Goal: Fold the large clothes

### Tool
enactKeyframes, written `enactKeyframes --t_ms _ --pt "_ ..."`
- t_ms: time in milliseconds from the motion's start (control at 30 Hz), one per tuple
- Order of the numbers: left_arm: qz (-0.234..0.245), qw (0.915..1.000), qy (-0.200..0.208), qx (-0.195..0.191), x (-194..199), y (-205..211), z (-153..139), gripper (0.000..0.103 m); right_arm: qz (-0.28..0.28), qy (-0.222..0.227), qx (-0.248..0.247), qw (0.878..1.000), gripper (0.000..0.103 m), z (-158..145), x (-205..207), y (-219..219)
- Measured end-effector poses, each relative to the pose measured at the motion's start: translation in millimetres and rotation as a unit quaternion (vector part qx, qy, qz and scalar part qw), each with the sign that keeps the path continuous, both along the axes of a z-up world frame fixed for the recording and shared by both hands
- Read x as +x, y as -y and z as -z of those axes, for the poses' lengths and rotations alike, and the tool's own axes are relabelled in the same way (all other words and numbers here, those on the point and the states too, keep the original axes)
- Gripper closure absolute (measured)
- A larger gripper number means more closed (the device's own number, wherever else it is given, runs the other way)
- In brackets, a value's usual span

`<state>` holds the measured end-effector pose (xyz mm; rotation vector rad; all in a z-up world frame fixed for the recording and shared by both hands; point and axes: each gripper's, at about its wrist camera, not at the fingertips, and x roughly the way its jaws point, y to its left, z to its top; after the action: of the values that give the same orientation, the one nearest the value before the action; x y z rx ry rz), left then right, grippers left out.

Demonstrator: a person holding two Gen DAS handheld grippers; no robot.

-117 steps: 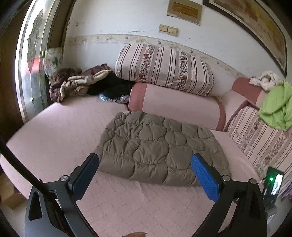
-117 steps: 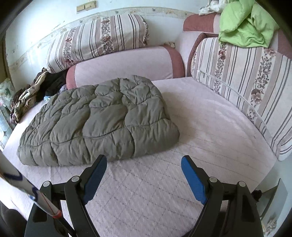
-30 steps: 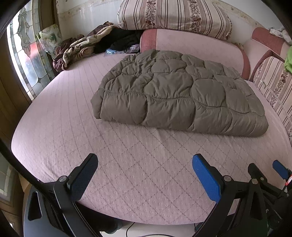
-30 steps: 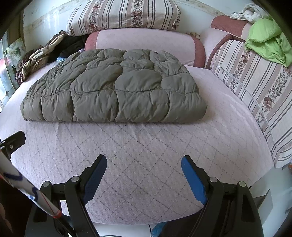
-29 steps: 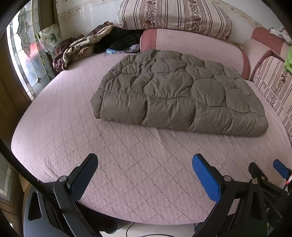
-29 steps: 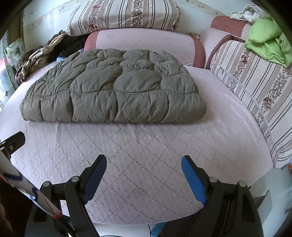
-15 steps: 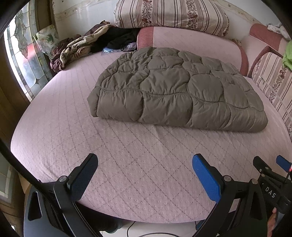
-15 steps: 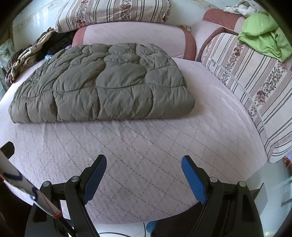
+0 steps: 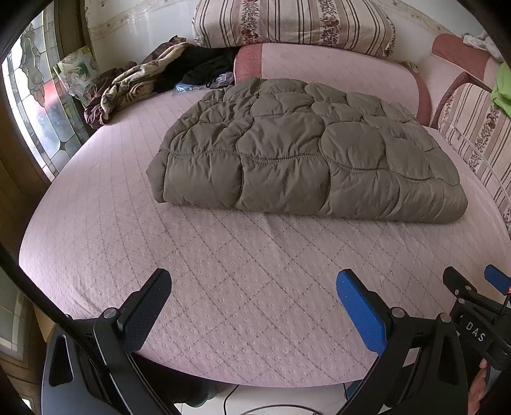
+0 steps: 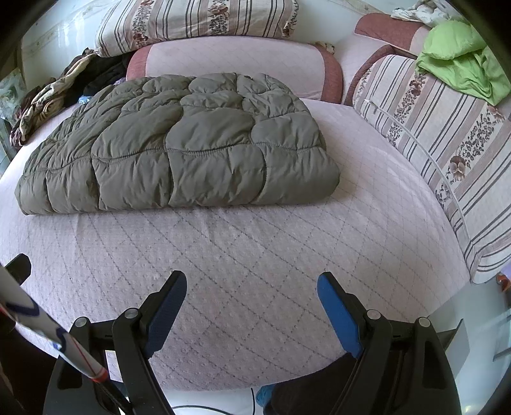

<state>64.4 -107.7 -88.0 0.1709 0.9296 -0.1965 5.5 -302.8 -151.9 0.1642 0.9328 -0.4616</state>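
An olive-grey quilted puffer garment (image 9: 300,153) (image 10: 179,147) lies folded into a thick rectangle in the middle of the pink quilted bed (image 9: 223,287) (image 10: 255,255). My left gripper (image 9: 252,287) hangs open over the bed's front edge, well short of the garment, with nothing between its fingers. My right gripper (image 10: 250,285) is also open and empty, at the same front edge; it also shows at the right edge of the left wrist view (image 9: 472,287).
Striped and pink bolsters (image 9: 287,22) line the back and right side (image 10: 447,143). A heap of brown and dark clothes (image 9: 137,83) lies at the back left by a stained-glass window (image 9: 35,105). A green cloth (image 10: 460,60) tops the right cushions. Floor shows below the bed edge.
Both grippers have pulled back and lowered from just in front of the garment to the bed's front edge. The garment has stayed folded and still.
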Motion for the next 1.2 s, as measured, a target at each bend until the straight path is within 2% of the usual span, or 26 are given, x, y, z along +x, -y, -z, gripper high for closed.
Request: enactKeyframes --t_ms 1200 --pt "-0.001 0.9990 -0.045 -0.001 3 -2 18 0.000 -0.007 0.000 -0.001 1.000 0.016 1 -2 -4"
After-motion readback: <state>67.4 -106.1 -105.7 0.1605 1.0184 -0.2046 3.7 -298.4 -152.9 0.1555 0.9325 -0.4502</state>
